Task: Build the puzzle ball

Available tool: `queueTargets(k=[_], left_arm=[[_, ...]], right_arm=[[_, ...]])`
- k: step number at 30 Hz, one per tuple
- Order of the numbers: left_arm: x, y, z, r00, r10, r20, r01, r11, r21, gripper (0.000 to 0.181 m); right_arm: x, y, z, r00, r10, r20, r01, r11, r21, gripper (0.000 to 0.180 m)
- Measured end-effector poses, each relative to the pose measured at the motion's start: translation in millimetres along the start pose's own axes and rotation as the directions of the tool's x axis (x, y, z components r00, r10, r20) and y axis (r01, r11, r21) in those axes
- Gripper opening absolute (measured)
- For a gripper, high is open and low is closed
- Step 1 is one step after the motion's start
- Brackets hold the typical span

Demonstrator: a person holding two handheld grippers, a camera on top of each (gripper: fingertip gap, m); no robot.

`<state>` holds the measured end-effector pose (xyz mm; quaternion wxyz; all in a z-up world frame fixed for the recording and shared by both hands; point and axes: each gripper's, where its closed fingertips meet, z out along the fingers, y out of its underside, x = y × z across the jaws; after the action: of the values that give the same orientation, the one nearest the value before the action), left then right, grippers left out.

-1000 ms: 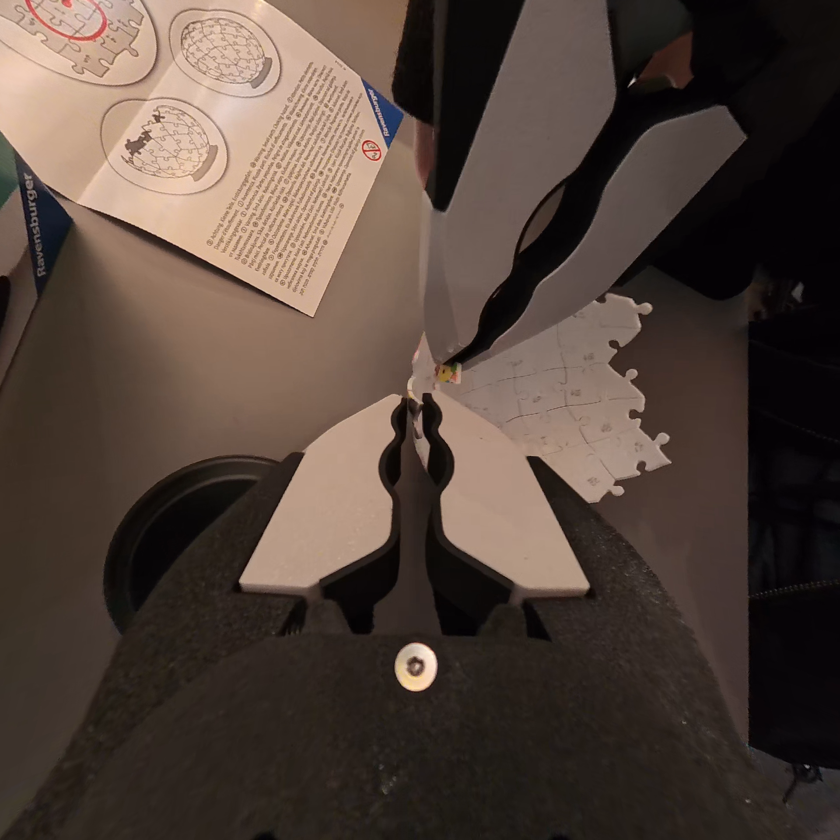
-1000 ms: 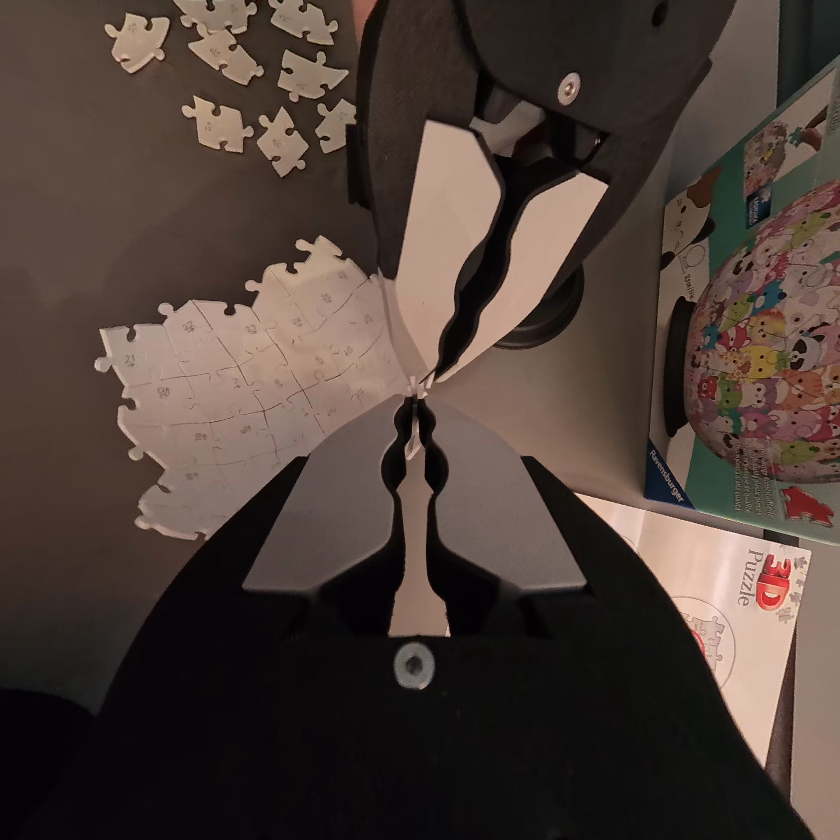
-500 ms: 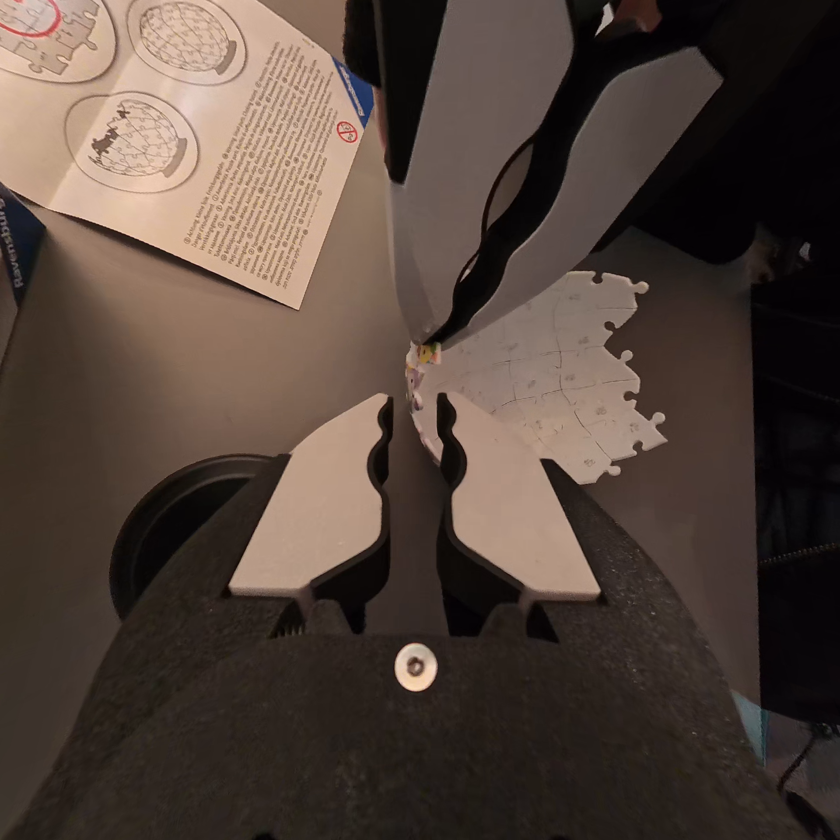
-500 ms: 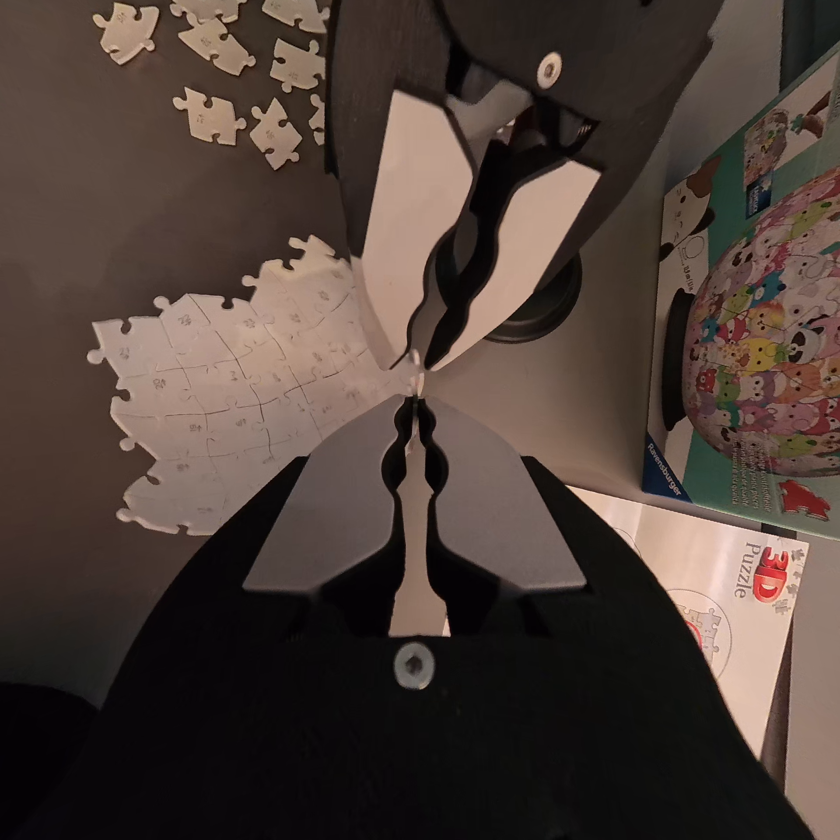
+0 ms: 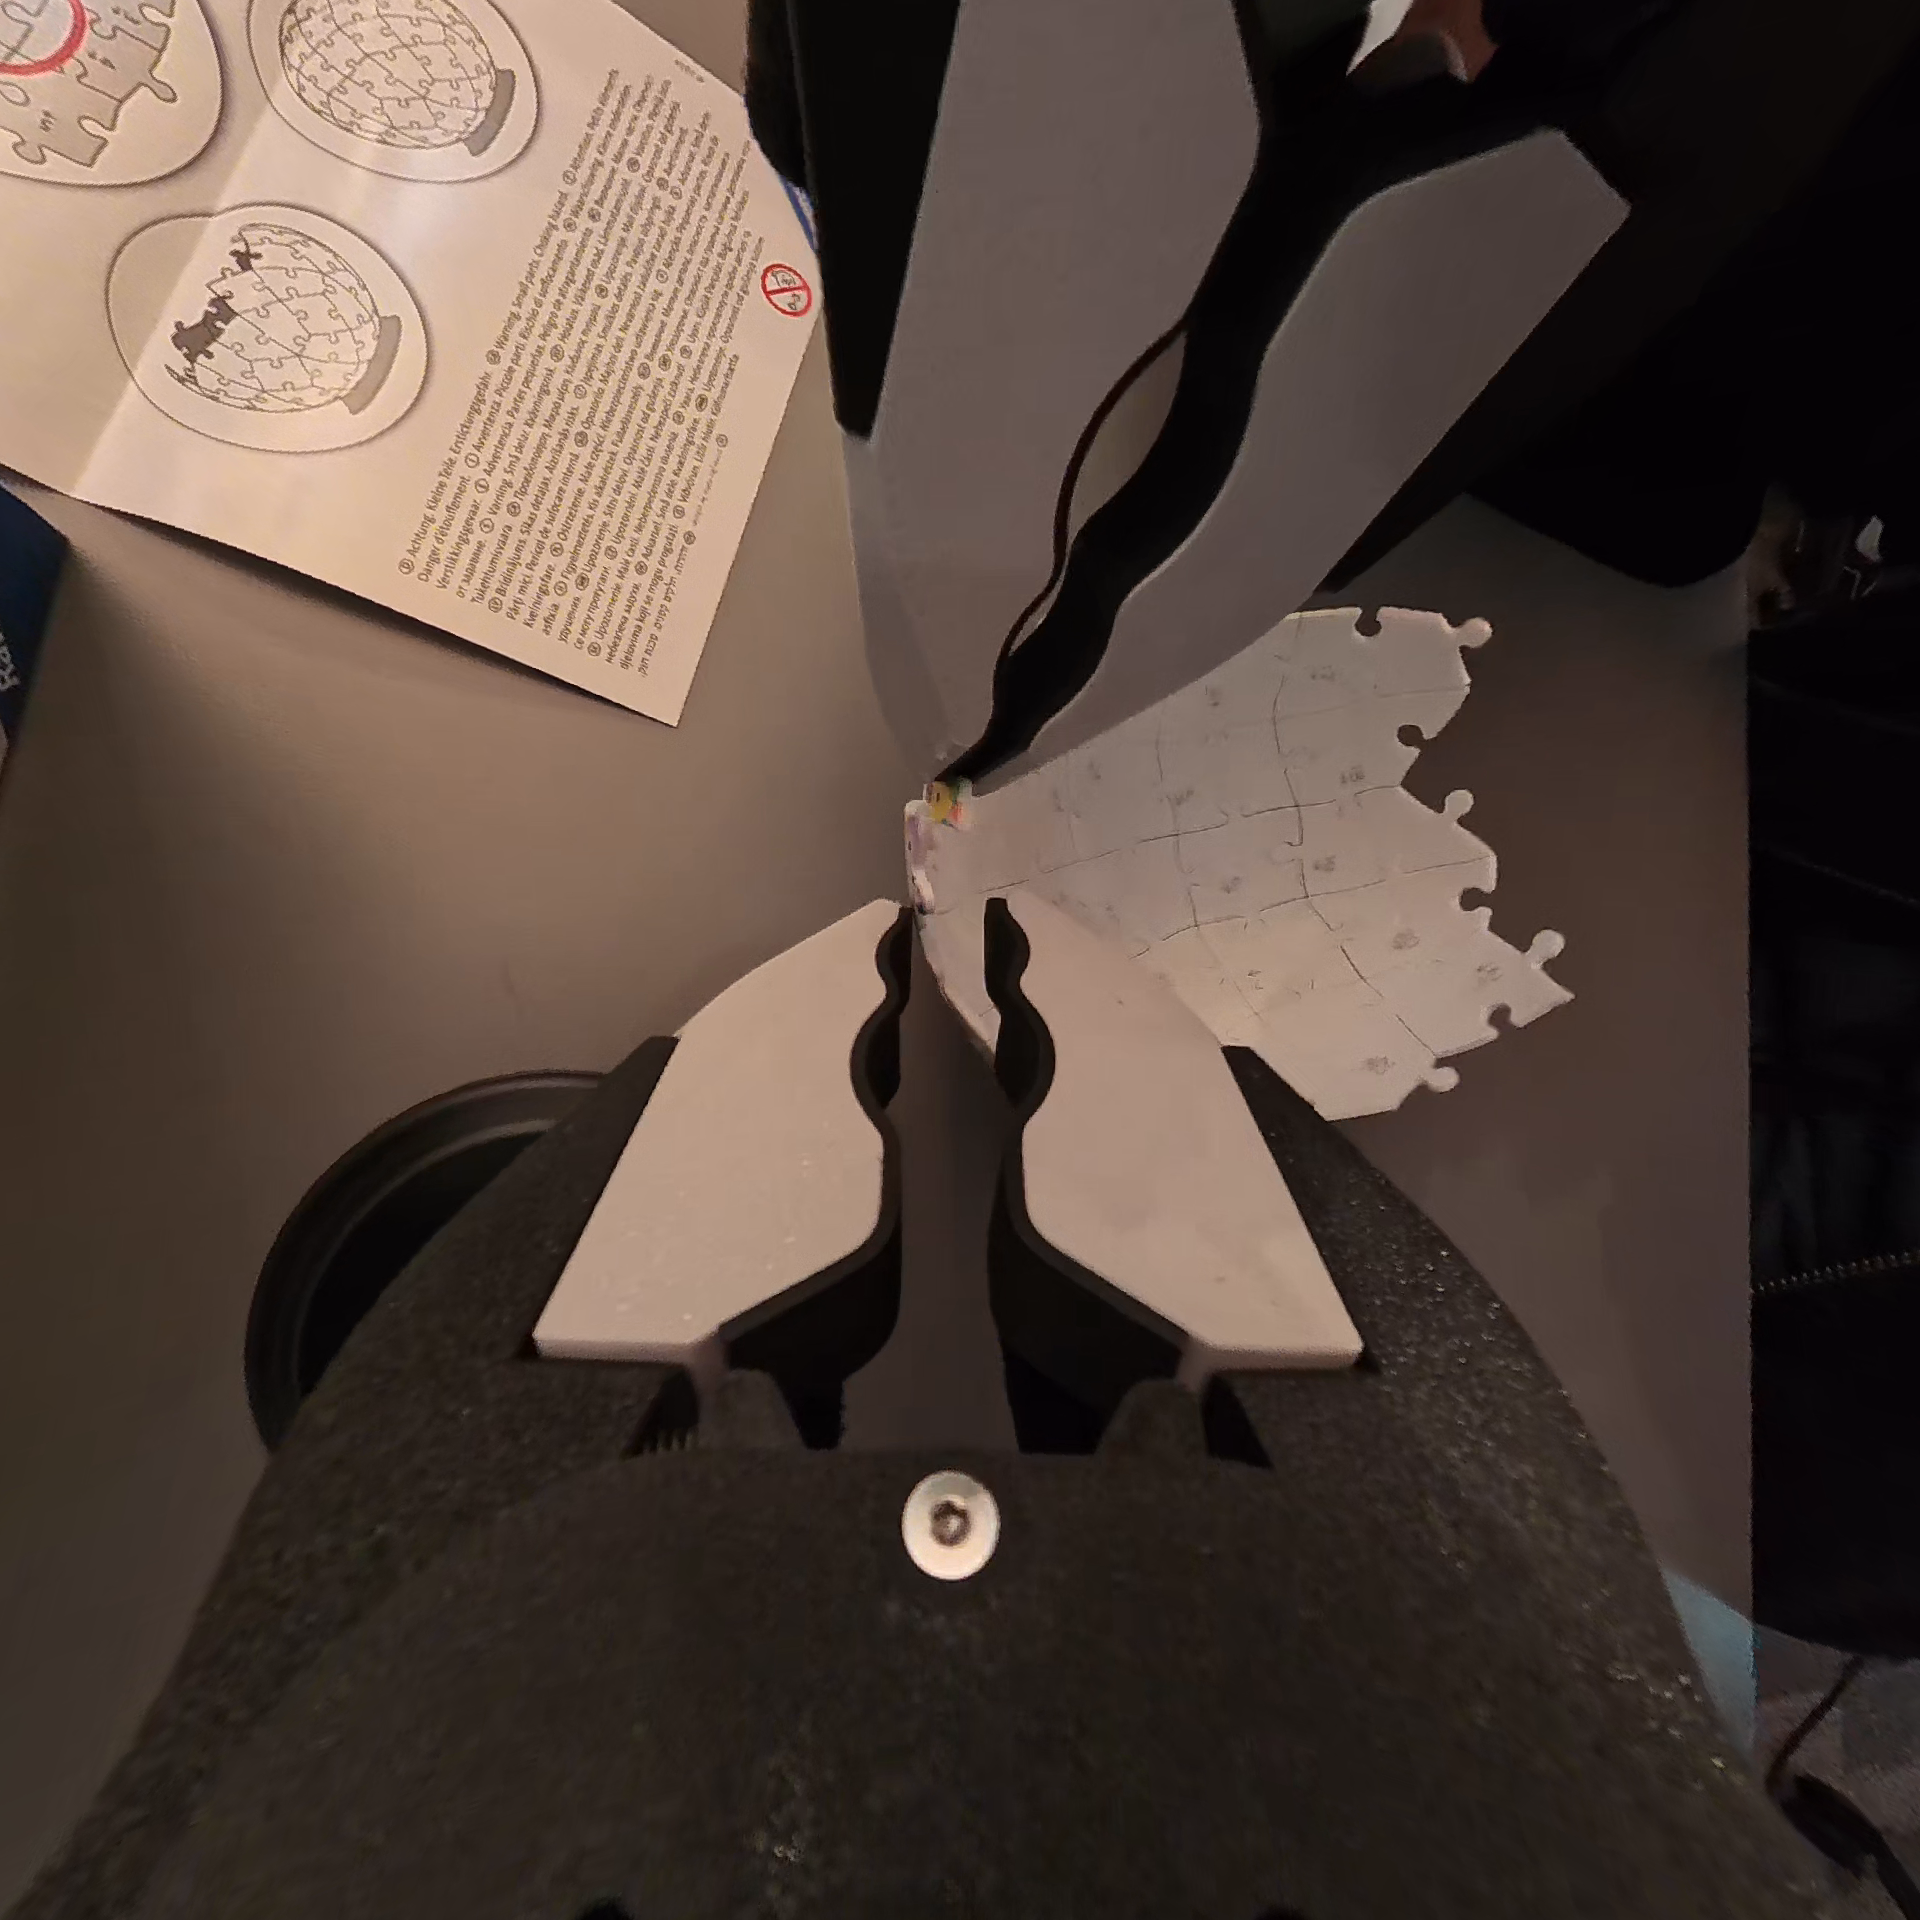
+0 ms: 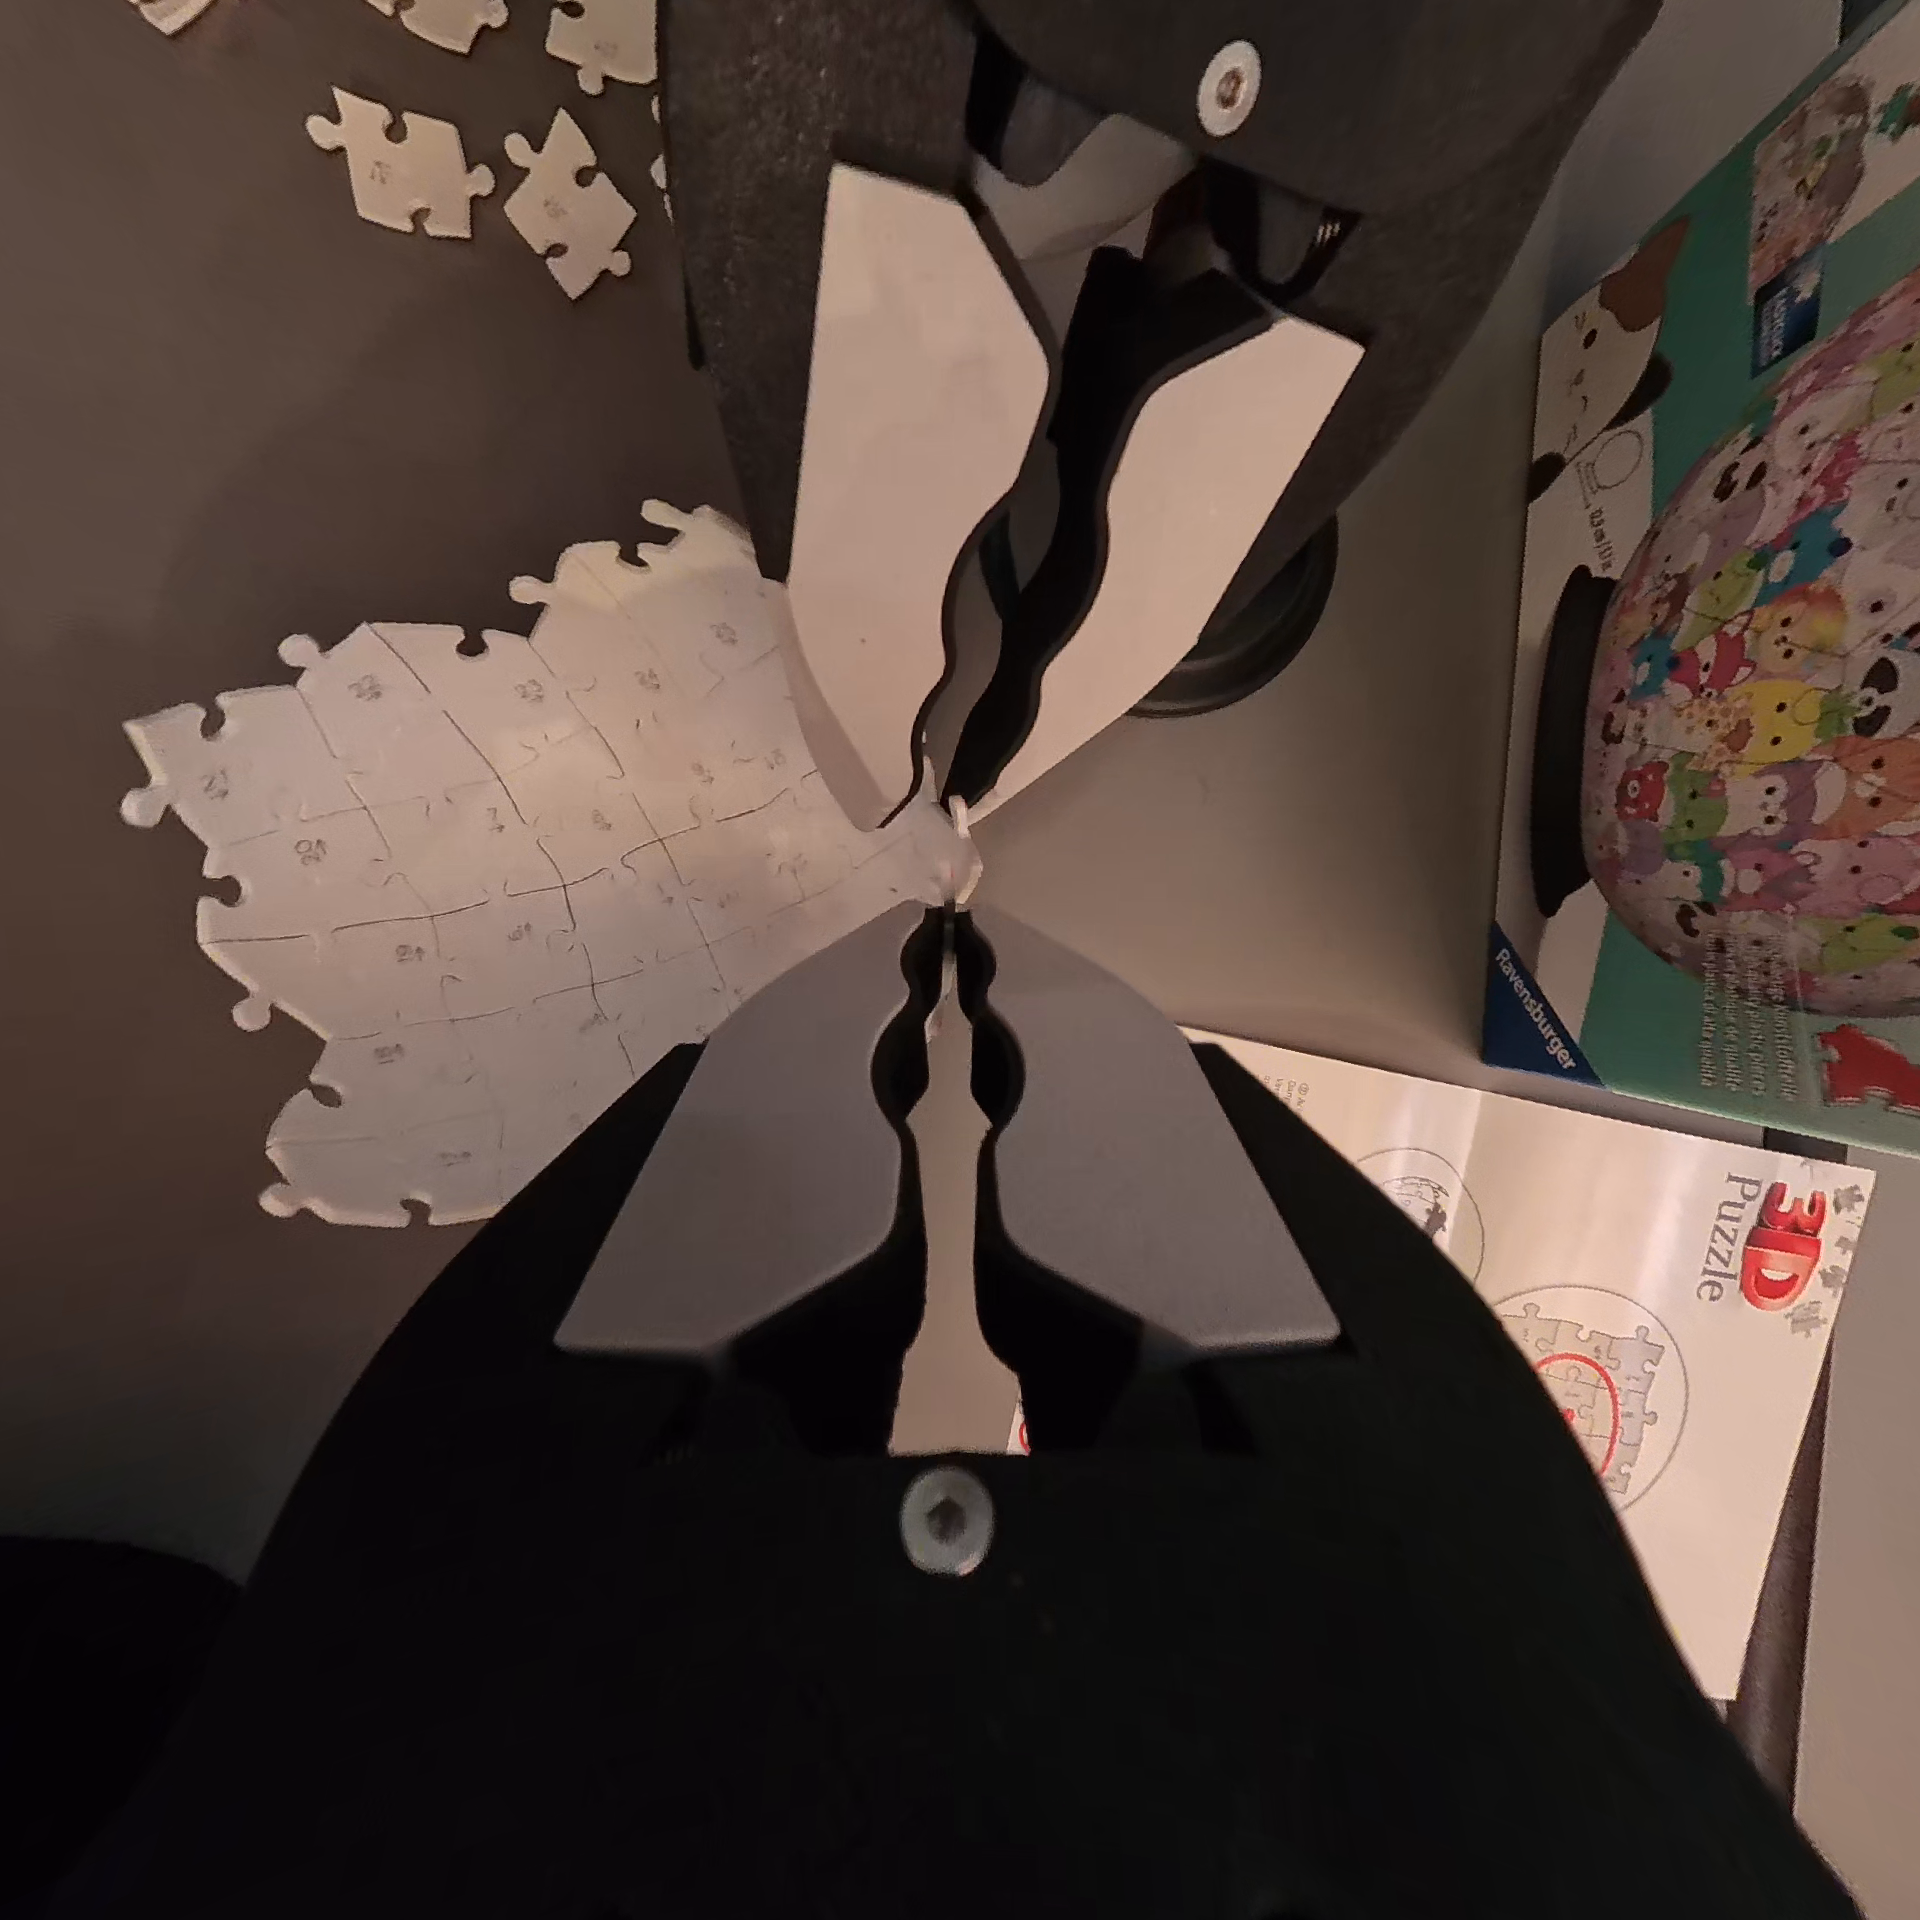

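Note:
A white assembled puzzle section [image 5: 1299, 831], several pieces joined with the backs up, is held over the grey table. It also shows in the right wrist view [image 6: 499, 831]. My right gripper [image 6: 948, 914] is shut on the section's pointed edge and reaches in from the top of the left wrist view [image 5: 961, 774]. My left gripper [image 5: 943, 909] is slightly open, its jaws standing around the same edge just below the right gripper's hold. It shows at the top of the right wrist view [image 6: 930, 805].
A black stand ring [image 5: 343, 1247] sits left of my left gripper and also shows in the right wrist view [image 6: 1247, 644]. An instruction sheet [image 5: 416, 312], a puzzle box [image 6: 1766, 727] and loose white pieces [image 6: 416, 166] lie around. A dark bag [image 5: 1829, 935] lies at the right. Less than 4 cm separates the two grippers' tips.
My left gripper was shut on the section's edge one second ago and has opened. My right gripper has kept its hold on the section.

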<state>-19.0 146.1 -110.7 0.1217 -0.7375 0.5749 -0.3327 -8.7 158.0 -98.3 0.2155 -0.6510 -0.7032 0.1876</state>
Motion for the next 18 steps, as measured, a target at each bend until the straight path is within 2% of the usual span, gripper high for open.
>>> queueTargets(k=[9,13,18], left_arm=[[-2.6,-0.3,1.0,1.000,0.010,0.011,-0.010,1.000,-0.004,0.011],[-4.0,-4.0,0.5,1.000,-0.009,-0.005,0.009,1.000,0.011,0.019],[-7.7,-5.9,1.6,1.000,-0.015,-0.002,0.015,1.000,0.010,0.013]], right_arm=[[2.5,1.3,-1.0,0.998,0.054,0.011,-0.055,0.997,0.046,0.003],[3.4,1.5,-1.1,0.998,0.068,0.011,-0.069,0.995,0.071,0.003],[3.0,3.5,0.4,0.997,0.075,0.015,-0.075,0.995,0.071,0.003]])
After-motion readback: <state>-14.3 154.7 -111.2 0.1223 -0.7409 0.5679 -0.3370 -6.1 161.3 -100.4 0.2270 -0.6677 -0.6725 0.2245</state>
